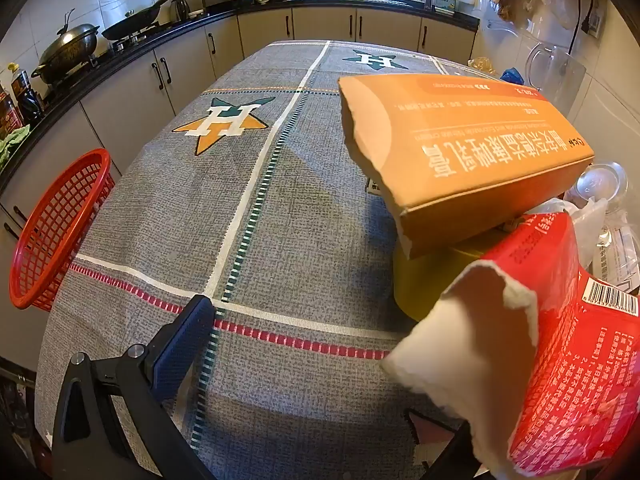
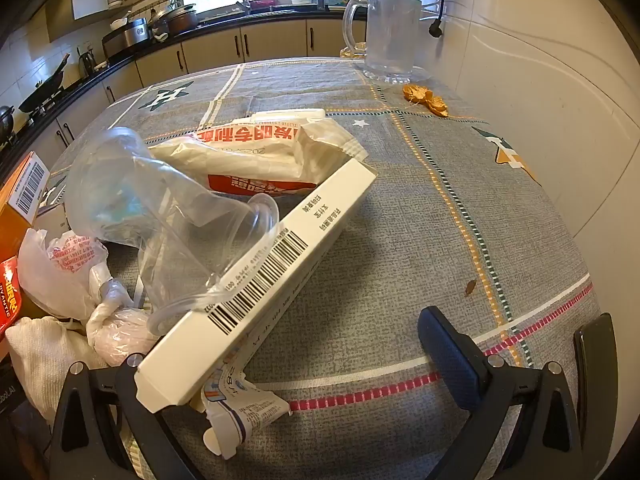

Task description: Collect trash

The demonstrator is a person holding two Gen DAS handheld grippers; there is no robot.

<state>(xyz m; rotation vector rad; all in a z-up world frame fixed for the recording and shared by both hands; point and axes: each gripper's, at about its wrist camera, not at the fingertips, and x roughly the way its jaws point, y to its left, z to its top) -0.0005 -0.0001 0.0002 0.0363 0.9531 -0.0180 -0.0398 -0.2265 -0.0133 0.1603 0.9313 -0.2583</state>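
In the left wrist view, an orange carton (image 1: 460, 152) rests on a yellow object (image 1: 432, 280), and a torn red box (image 1: 560, 352) with a white inner flap covers my left gripper's right finger. The left finger (image 1: 188, 336) stands wide, so my left gripper (image 1: 320, 368) is open beside the red box. In the right wrist view, a long white box (image 2: 264, 280) with a barcode lies over the left finger; a clear plastic cup (image 2: 160, 216), a red-and-white wrapper (image 2: 260, 156), a crumpled plastic bag (image 2: 72, 272) and a small crushed tube (image 2: 240, 412) lie around it. My right gripper (image 2: 296, 364) is open.
A red mesh basket (image 1: 56, 232) hangs at the table's left edge. A grey checked tablecloth (image 2: 400, 240) covers the table. A clear glass jug (image 2: 390, 36) and orange peel (image 2: 426, 100) sit at the far right near the wall. Kitchen counters with pans run behind.
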